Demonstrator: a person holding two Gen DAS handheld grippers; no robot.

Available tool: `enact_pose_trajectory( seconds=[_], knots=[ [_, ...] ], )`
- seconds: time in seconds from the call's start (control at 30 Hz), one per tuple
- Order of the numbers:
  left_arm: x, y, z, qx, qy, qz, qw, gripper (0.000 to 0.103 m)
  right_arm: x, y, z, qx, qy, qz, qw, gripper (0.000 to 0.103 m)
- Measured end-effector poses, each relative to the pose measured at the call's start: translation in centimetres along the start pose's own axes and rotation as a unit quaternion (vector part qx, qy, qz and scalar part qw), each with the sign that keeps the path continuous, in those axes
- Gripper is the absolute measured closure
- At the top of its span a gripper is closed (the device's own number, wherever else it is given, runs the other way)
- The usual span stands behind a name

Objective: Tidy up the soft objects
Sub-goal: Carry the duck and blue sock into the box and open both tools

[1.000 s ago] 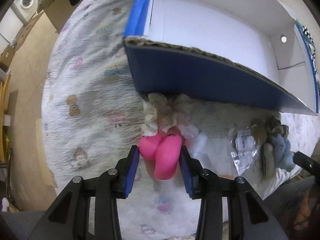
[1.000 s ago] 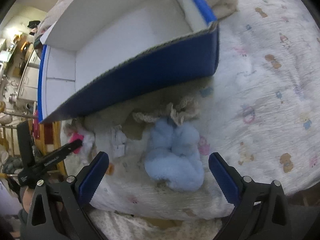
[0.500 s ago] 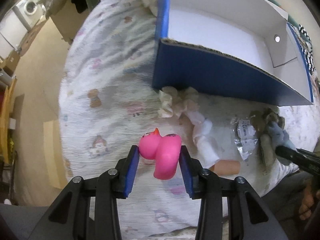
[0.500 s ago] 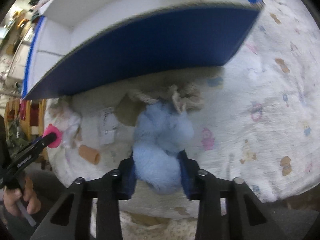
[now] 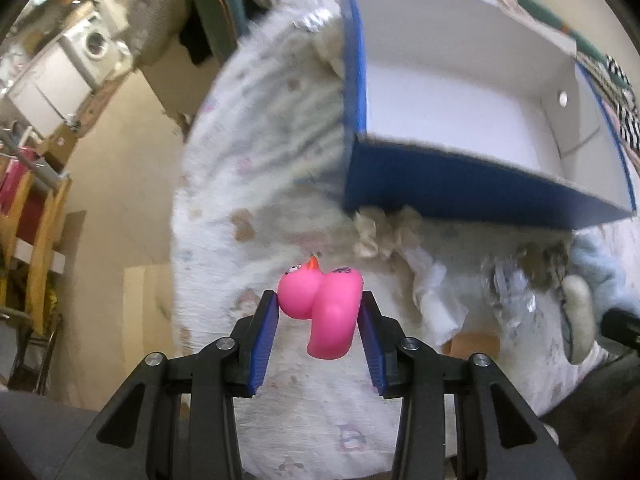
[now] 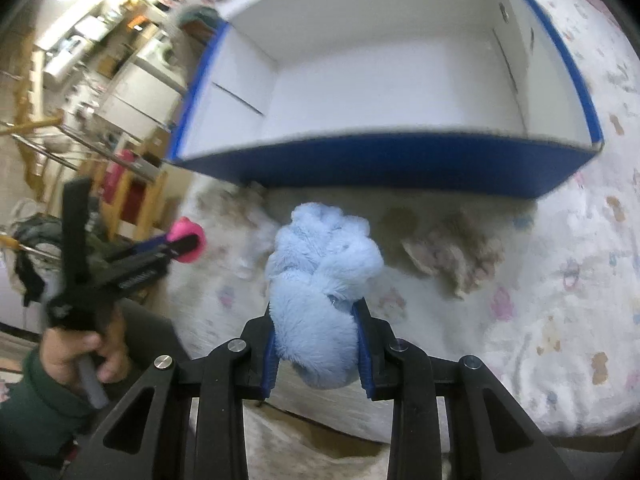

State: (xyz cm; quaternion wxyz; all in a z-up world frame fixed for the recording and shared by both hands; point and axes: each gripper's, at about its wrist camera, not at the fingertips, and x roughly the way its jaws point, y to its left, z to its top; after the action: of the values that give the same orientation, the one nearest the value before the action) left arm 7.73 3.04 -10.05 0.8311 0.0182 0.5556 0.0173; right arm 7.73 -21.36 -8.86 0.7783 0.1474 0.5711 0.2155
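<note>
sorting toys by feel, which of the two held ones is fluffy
The light blue plush toy in the right gripper; the left gripper holds a smooth pink duck.

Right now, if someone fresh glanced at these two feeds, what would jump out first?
The pink rubber duck, clamped between the left gripper's jaws above the printed bedspread. Next, the fluffy light-blue plush squeezed in the right gripper. Behind both, on the bedspread, sits the blue box, its white inside holding nothing.

soft indoor light (blurred, warped edges)
</note>
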Motion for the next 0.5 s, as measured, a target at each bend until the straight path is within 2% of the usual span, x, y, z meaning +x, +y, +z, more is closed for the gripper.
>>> enact_pose_trajectory(
  seconds=[0.2, 0.37, 0.5],
  knots=[
    [-3.6, 0.2, -0.1, -0.007, -0.074, 0.021, 0.997, 0.066, -3.1, 1.9, 0.6, -0.024, -0.074, 0.039, 0.996, 0.069],
    [-6.7, 0.5, 0.4, -0.025, -0.143, 0.036, 0.9888, 0.066, -4.9, 2.5, 1.4, -0.031, -0.135, 0.064, 0.988, 0.069],
    [-8.6, 0.5, 1.6, -0.037, -0.173, 0.037, 0.9835, 0.066, -6.1, 1.7, 2.3, -0.012, -0.172, 0.076, 0.982, 0.069]
  ],
)
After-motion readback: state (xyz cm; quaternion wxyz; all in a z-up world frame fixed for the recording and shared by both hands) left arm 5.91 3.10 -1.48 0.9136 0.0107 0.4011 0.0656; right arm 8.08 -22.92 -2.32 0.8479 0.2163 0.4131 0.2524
